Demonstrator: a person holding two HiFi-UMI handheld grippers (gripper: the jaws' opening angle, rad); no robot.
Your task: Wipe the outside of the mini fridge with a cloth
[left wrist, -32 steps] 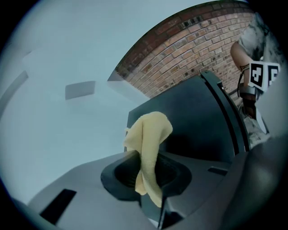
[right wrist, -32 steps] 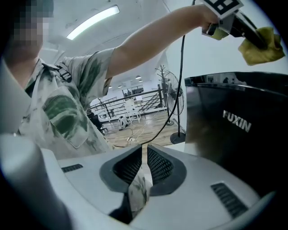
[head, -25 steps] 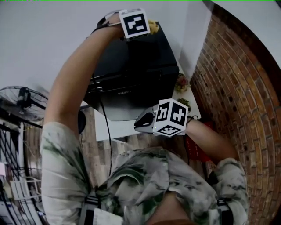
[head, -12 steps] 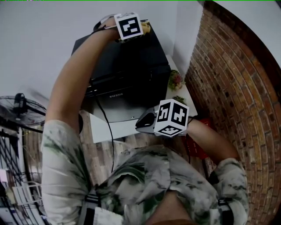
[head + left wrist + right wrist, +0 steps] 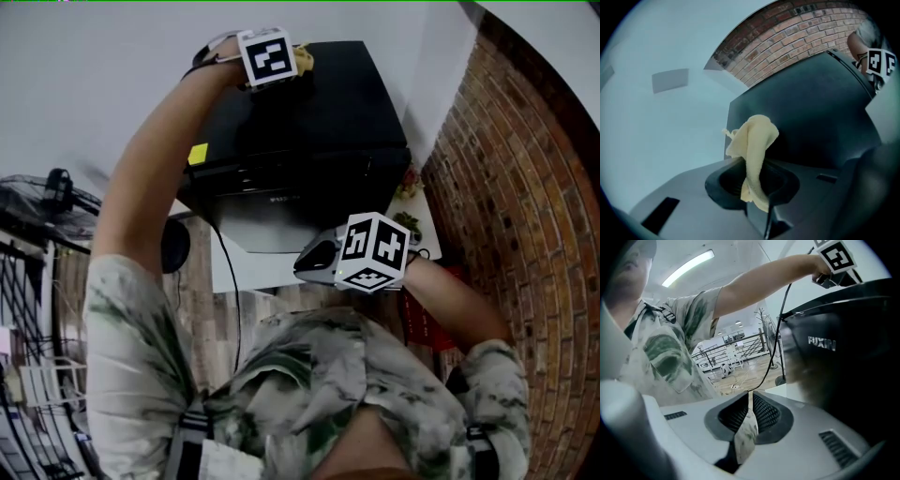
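Mini fridge, black. Left gripper clamps a yellow cloth over its top; right gripper closed, empty.

Open hall: brick wall, railings.

Overhead, two close-ups, common mini fridge

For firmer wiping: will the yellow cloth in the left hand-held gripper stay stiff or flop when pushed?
Probably floppy: the cloth folds limply beyond the left hand-held gripper. Likely light, being thin; it may bunch against the mini fridge.
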